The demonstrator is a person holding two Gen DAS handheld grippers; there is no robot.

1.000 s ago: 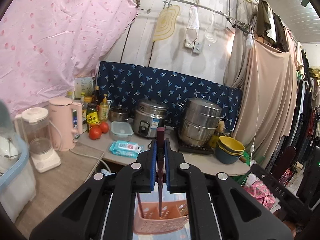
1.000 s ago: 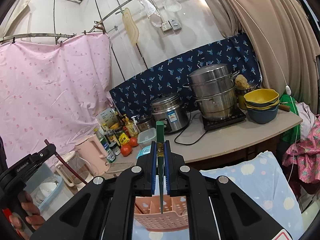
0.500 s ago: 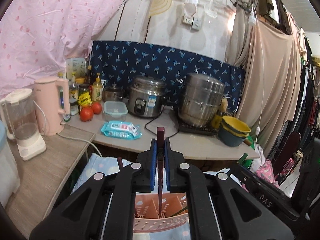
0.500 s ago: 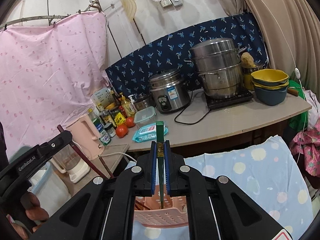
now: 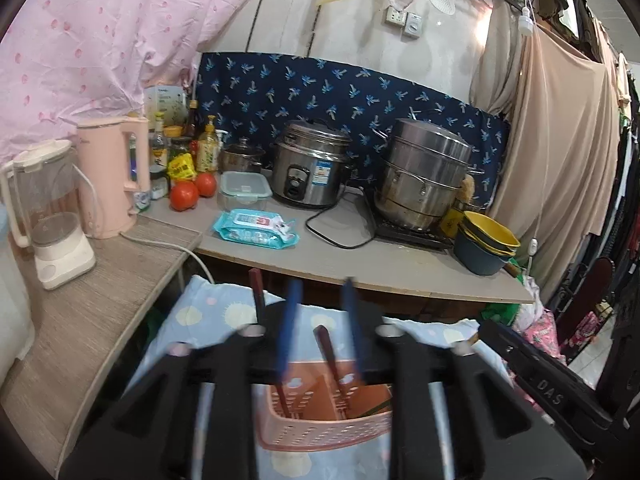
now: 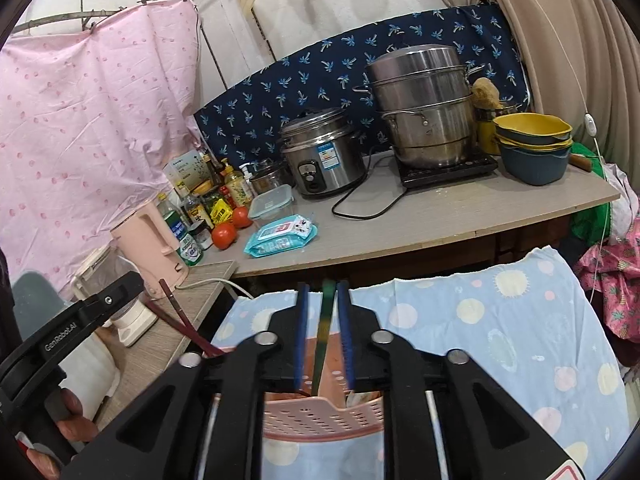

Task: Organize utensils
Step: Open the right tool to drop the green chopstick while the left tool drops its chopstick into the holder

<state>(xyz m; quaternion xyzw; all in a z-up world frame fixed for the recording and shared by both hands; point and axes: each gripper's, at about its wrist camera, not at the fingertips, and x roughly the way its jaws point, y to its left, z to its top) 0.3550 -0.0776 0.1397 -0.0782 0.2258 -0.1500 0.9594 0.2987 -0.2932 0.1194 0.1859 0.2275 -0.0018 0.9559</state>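
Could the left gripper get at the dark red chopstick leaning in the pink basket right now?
Probably yes. The left gripper is open, and the dark red chopstick leans up between its blue pads out of the pink basket, with nothing crossing the gap.

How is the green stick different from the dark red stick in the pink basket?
The green stick is bright green, while the dark red stick is brownish red. The green stick stands nearly upright between the fingers of the open right gripper, but the dark red stick leans, between the fingers of the open left gripper. Both are thin and have their lower ends down in the pink basket.
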